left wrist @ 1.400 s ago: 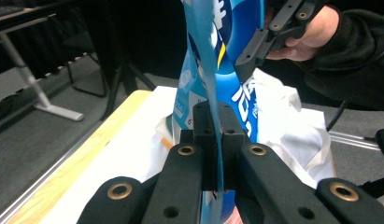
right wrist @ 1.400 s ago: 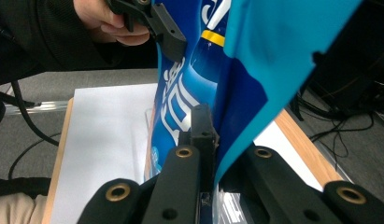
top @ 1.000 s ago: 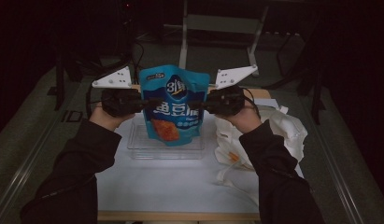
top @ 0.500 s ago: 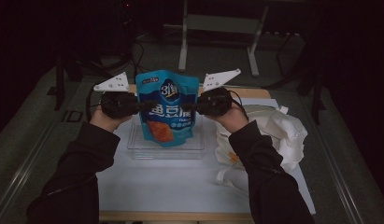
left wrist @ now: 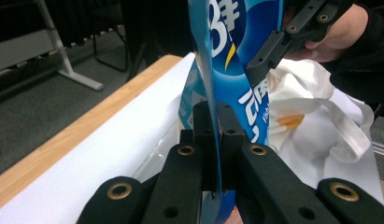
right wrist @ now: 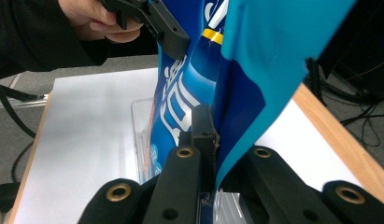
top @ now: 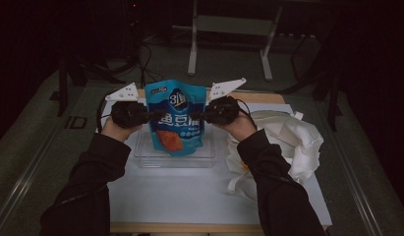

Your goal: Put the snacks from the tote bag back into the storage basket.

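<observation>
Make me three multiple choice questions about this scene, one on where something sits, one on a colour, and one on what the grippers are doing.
1. Where is the white cloth bag?
A. inside the tray
B. on the table to the right of the clear tray
C. on the floor

2. What is the main colour of the snack pouch?
A. blue
B. red
C. green

3. How is the pouch held?
A. lying flat in the tray
B. pinched by one gripper
C. pinched at opposite edges by the left gripper and right gripper, upright over the tray

Answers: 1 B, the high view shows it beside the tray. 2 A, its face is blue. 3 C, each gripper view shows fingers shut on an edge.
</observation>
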`<state>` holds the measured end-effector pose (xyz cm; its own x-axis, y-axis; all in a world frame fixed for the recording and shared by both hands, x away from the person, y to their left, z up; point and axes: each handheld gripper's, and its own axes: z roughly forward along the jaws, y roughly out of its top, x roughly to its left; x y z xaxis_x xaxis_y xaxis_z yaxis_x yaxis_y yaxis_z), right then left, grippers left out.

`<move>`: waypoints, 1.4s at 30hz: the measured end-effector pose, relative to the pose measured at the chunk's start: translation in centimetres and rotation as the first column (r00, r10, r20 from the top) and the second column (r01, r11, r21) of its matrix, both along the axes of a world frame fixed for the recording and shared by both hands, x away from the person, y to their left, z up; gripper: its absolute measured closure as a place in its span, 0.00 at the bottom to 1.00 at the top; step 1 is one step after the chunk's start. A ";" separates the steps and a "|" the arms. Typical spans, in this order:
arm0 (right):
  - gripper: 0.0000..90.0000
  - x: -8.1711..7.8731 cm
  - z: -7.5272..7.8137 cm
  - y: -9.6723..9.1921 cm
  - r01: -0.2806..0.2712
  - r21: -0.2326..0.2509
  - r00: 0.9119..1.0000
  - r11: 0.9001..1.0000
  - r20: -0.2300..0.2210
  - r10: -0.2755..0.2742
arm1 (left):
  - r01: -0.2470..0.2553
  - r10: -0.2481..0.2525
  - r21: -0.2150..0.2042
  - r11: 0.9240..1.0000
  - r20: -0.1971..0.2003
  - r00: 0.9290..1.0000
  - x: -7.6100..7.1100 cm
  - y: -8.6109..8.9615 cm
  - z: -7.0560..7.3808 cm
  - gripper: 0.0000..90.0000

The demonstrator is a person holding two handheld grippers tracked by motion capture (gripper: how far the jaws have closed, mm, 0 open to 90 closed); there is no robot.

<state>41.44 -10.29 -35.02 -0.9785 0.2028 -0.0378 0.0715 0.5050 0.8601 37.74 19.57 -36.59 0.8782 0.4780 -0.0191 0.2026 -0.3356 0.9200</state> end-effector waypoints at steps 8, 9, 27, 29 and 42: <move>0.98 0.0 -1.3 -0.2 -0.003 0.026 0.999 1.000 -0.038 0.004 | 0.005 -0.005 -0.010 1.000 -0.011 1.000 -0.3 0.1 -1.0 1.00; 0.98 0.0 -1.5 -0.3 -0.005 0.031 0.999 1.000 -0.040 0.007 | 0.008 -0.008 -0.014 1.000 -0.011 1.000 -0.3 0.1 -1.2 1.00; 0.98 -0.4 -5.0 -0.5 0.001 0.022 0.997 1.000 -0.080 0.000 | 0.021 -0.020 0.012 1.000 -0.061 0.998 -0.6 -0.1 -4.1 0.99; 0.98 -0.5 -5.3 -0.5 0.001 0.019 0.997 1.000 -0.079 0.001 | 0.031 -0.029 0.026 0.999 -0.067 0.997 -0.7 0.1 -4.5 0.99; 0.97 -1.0 -6.5 -0.8 0.006 0.040 0.996 0.999 -0.084 -0.003 | 0.044 -0.049 -0.048 0.998 -0.095 0.994 -1.0 0.6 -5.5 0.99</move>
<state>40.42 -11.09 -41.50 -0.9770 0.2068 0.0525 0.1462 0.4699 0.8705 36.79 20.20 -42.09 0.8925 0.4335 -0.1249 0.2756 -0.3046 0.9118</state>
